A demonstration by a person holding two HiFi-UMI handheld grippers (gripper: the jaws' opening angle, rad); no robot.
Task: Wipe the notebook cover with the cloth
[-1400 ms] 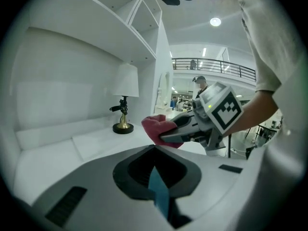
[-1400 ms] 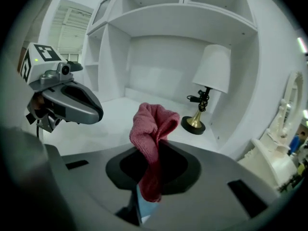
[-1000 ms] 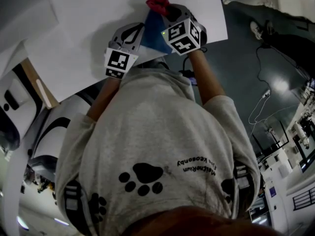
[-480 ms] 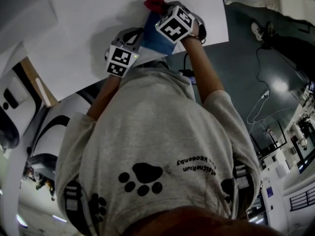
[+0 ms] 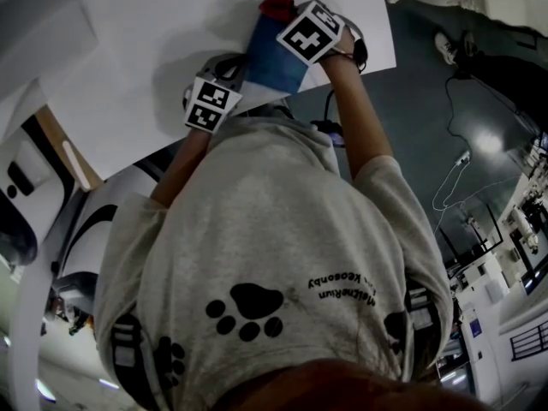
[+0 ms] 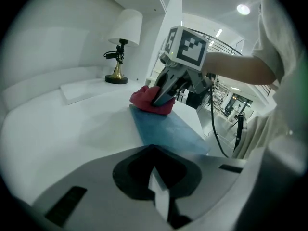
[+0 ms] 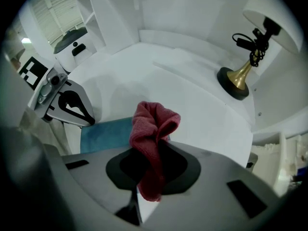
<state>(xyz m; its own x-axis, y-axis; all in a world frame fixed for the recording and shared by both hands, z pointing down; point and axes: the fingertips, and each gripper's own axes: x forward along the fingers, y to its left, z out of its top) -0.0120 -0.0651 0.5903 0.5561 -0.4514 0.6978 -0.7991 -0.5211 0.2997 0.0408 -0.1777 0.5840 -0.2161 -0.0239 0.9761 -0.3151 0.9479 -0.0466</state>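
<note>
Red cloth (image 7: 155,121) hangs bunched between the jaws of the right gripper (image 6: 161,95), which are closed on it. The loose end droops down in front of that gripper's camera. The left gripper's view shows the cloth pressed onto the far end of the blue notebook (image 6: 168,131), which lies flat on the white table (image 5: 171,24) near the edge closest to the person. The head view shows the same layout: the cloth sits at the far short edge of the cover and the right gripper's marker cube hangs over the cover just behind it.

The left gripper (image 6: 159,198) is low at the notebook's near left corner. Its jaws look drawn together with nothing visible between them. Whether they press on the cover or only rest beside it cannot be told, because the gripper's own body hides that corner. A lamp (image 6: 124,37) stands well back on the table, clear of the work.

The wipe seems to be under way, since the cloth is in hand and touching the cover. It sits at one extreme of the surface, so this reads as the end or the start of a stroke. Most of the cover lies bare between the cloth and the person. No dirt or streak shows on it, so how much has been cleaned cannot be judged. Passes along the length, especially the near half and the edges, likely remain.
</note>
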